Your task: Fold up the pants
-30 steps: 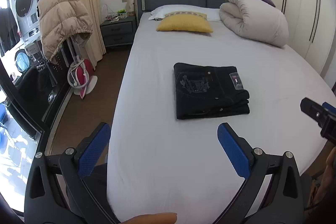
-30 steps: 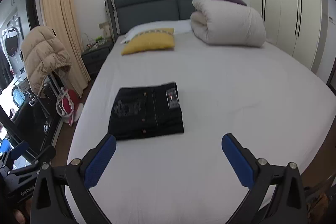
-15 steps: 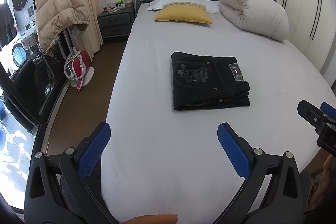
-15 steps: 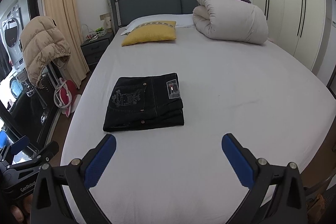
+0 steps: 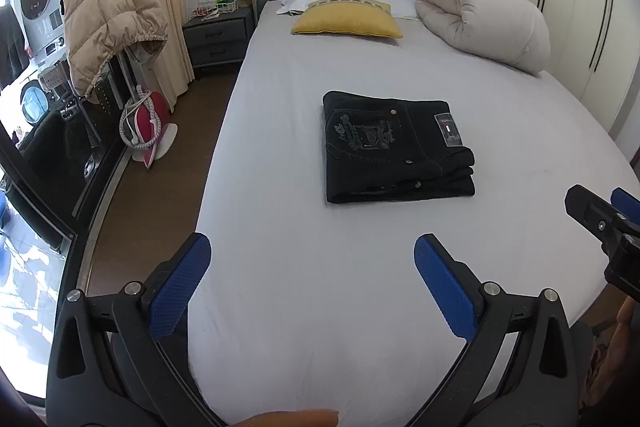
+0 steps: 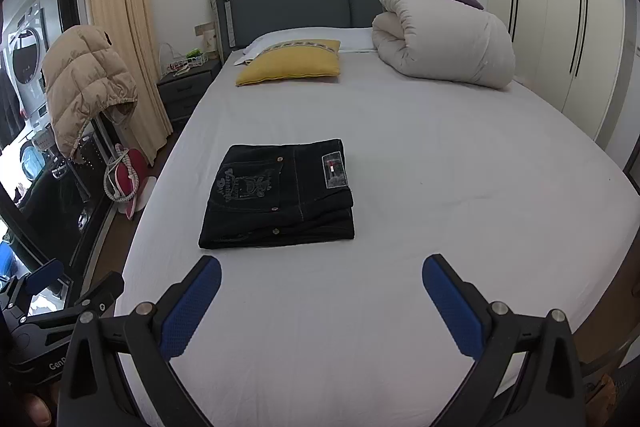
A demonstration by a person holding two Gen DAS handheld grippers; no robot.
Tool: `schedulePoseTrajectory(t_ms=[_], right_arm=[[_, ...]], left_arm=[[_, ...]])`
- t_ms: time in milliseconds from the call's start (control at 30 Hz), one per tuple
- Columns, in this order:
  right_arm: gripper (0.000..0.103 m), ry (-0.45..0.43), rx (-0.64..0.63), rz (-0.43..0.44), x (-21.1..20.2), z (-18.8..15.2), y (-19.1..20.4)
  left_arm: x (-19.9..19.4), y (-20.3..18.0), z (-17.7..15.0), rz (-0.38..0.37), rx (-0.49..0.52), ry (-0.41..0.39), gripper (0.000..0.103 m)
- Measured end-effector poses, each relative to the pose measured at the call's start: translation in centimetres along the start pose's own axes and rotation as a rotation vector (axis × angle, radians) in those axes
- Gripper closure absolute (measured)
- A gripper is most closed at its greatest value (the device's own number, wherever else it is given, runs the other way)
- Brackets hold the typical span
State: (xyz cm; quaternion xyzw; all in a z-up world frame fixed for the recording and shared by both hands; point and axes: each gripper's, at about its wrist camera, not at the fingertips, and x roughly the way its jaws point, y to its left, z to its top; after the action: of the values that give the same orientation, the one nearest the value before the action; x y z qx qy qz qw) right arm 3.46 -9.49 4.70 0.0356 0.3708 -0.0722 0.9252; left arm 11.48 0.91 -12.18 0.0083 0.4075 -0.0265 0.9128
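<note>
Plainly folded pants (image 6: 280, 195) with "Valentino" pocket embroidery; both claws (image 5: 312, 287) (image 6: 322, 301) apart, empty.

The left claw (image 5: 312, 281) is spread wide, its blue pads (image 5: 178, 293) well apart with nothing between them, held level over the bed's foot edge near its left corner. The right claw (image 6: 322, 303) is equally wide and empty, also over the foot edge, to the right of the left one. Each claw shows at the side of the other's view.
</note>
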Motion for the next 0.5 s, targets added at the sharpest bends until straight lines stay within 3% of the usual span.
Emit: schedulePoseTrajectory(t_ms=[500], right_arm=[[0.0,0.014,-0.005,0.005,0.52,-0.21,0.39]], left_arm=[[0.42,0.29,-0.31,-0.002,-0.007,0.007,0.0]])
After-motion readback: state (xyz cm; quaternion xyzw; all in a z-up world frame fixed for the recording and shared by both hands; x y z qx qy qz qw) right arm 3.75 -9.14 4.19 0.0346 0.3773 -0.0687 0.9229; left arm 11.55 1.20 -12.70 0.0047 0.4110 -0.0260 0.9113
